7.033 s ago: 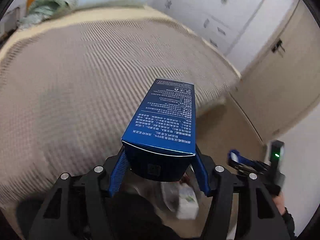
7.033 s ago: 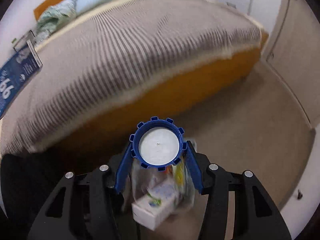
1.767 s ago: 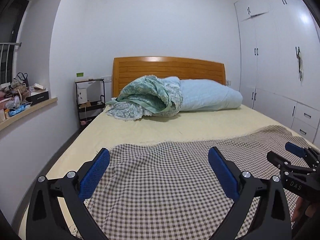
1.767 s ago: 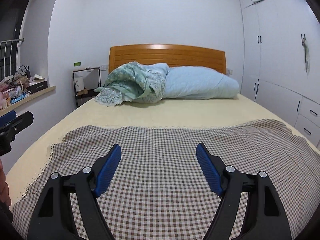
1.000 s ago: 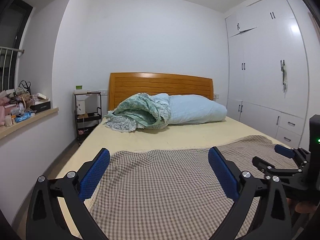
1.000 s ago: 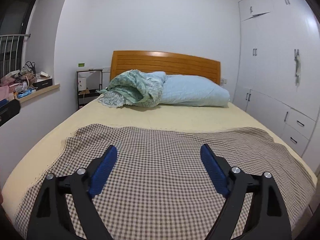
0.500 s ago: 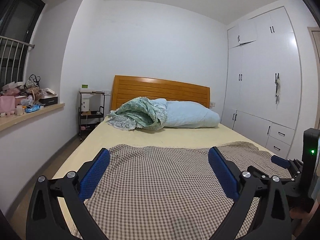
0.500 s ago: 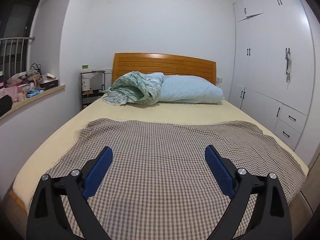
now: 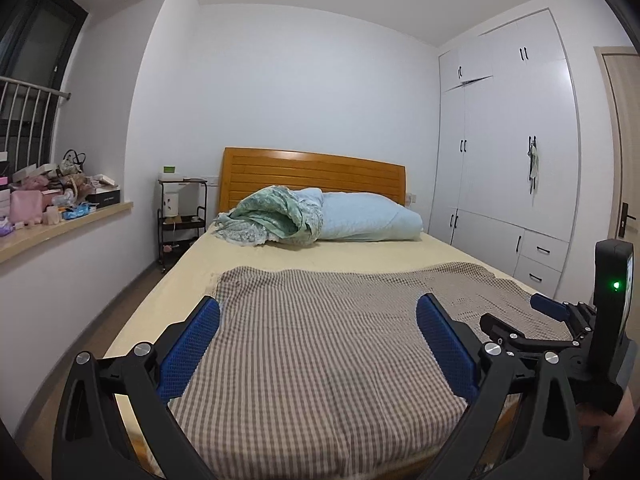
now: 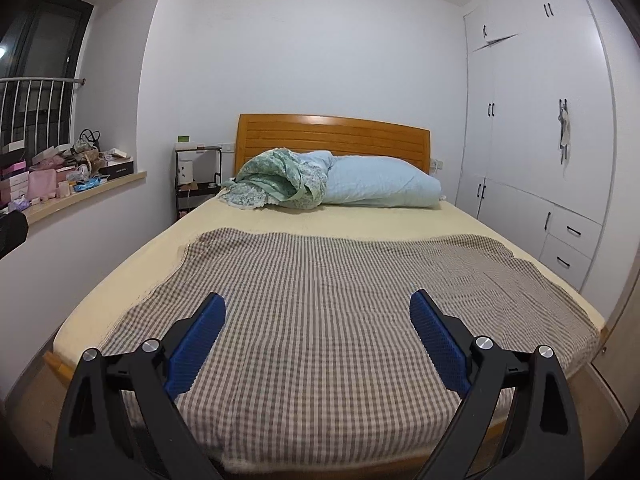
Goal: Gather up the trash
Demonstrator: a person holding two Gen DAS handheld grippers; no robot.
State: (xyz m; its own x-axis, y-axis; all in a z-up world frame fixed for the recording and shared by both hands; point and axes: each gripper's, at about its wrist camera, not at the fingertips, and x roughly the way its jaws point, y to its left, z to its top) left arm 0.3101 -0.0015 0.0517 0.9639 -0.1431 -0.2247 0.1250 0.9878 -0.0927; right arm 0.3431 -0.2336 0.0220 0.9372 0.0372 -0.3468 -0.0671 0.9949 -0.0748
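Blue pads: left gripper (image 9: 318,310) spread wide, nothing between them; same spread as half a second back.
Right gripper (image 10: 318,306): jaws wide apart and empty, having just been opening; wider than a second ago.
Trash: none visible on the bed; the blue box and the jar lid held seven seconds ago gone from both grippers; whereabouts cannot be told.
Checked blanket (image 10: 328,300): flat over the near half of the bed, smaller in view than a second ago, with more of its near edge showing.
Bed (image 9: 256,258): yellow sheet, wooden headboard (image 9: 312,174), rolled green quilt (image 9: 272,218) touching a pale blue pillow (image 9: 368,218); all unmoved.
Room: more ceiling and side walls in view than before.
Window ledge (image 10: 86,194): crowded with boxes and bags, on the left.
Wardrobe (image 10: 540,120): white, on the right, one upper door ajar.
Person's hand (image 9: 612,426): low right in the left view, gripping the right handle.
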